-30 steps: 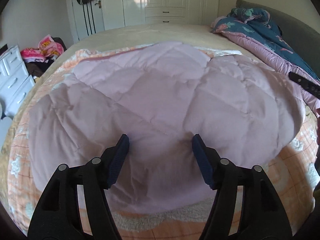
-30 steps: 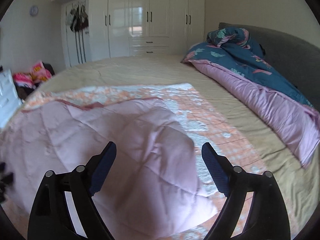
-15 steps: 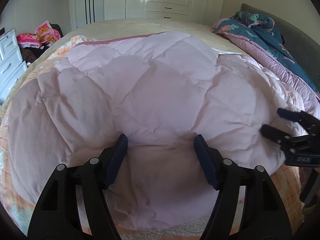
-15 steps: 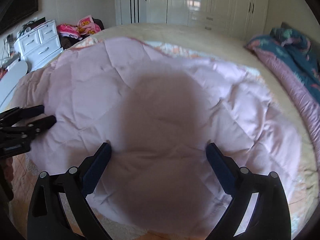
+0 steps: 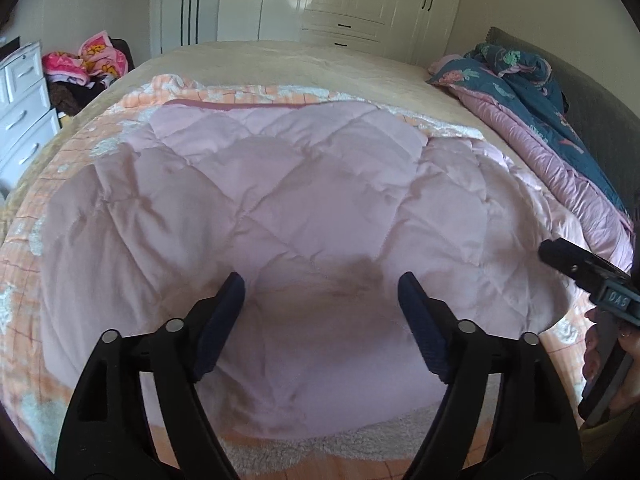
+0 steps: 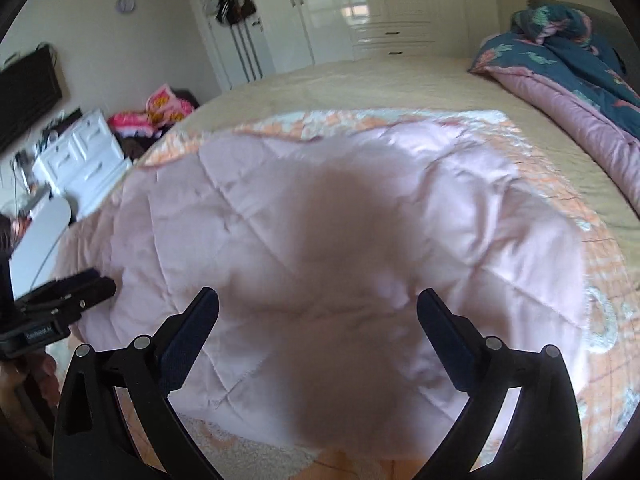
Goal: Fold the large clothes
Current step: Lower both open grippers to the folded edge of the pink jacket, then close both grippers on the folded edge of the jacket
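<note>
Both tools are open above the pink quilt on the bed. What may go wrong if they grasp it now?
1. The pink quilt is puffy, so the left tool or right tool may pinch only the top layer and the fold may slip.
2. The orange blanket lies directly beneath; an edge grasp may catch it too.

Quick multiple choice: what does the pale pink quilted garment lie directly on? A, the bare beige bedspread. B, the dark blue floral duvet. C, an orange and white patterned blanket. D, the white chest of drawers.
C: the pale pink quilted garment is bordered on its visible sides by the orange and white patterned blanket.
</note>
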Tool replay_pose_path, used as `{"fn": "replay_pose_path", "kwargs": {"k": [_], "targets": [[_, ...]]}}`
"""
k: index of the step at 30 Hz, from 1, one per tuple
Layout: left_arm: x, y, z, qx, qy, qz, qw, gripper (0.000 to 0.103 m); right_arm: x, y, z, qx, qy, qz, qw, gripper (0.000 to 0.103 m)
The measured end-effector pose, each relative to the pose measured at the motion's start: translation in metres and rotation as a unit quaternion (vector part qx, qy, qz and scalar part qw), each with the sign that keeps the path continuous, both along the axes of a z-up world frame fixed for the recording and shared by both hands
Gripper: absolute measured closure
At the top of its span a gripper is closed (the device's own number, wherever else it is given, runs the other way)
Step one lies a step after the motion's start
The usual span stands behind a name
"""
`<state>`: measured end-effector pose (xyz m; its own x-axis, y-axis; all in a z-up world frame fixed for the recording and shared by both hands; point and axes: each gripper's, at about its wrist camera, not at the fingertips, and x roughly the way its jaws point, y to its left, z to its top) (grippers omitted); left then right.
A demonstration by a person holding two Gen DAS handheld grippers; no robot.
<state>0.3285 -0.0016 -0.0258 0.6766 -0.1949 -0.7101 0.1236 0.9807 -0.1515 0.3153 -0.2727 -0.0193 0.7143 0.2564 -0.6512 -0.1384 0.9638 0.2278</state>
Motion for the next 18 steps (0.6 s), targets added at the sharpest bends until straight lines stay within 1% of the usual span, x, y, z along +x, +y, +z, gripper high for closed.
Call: {"fn": "replay_pose_path", "kwargs": {"k": [3, 5, 7, 11, 14, 18], "targets": [[-0.007, 0.004, 0.012, -0.004, -0.013, 0.009, 0.9999, 0.022, -0.013, -0.016, 0.019, 0.009, -0.019, -0.023, 1.000, 0.004], [-0.014, 0.009, 0.022, -0.006, -0.025, 0.019, 0.9995, 0.009, -0.019, -0.026, 0.029, 0.018, -0.030, -0.034, 0.999, 0.004], [-0.020, 0.013, 0.030, -0.005, -0.035, 0.032, 0.9989, 0.009, -0.024, -0.033, 0.036, 0.021, -0.036, -0.039, 0.998, 0.004], [-0.031, 0.022, 0.041, -0.017, -0.046, 0.049, 0.9976, 0.009, -0.039, -0.038, 0.048, 0.020, -0.053, -0.048, 0.997, 0.004], [-0.040, 0.027, 0.048, -0.017, -0.055, 0.061, 0.9965, 0.009, -0.052, -0.039, 0.052, 0.022, -0.066, -0.053, 0.996, 0.004], [-0.052, 0.033, 0.051, -0.015, -0.060, 0.071, 0.9955, 0.009, -0.069, -0.042, 0.055, 0.028, -0.072, -0.062, 0.995, 0.004]]}}
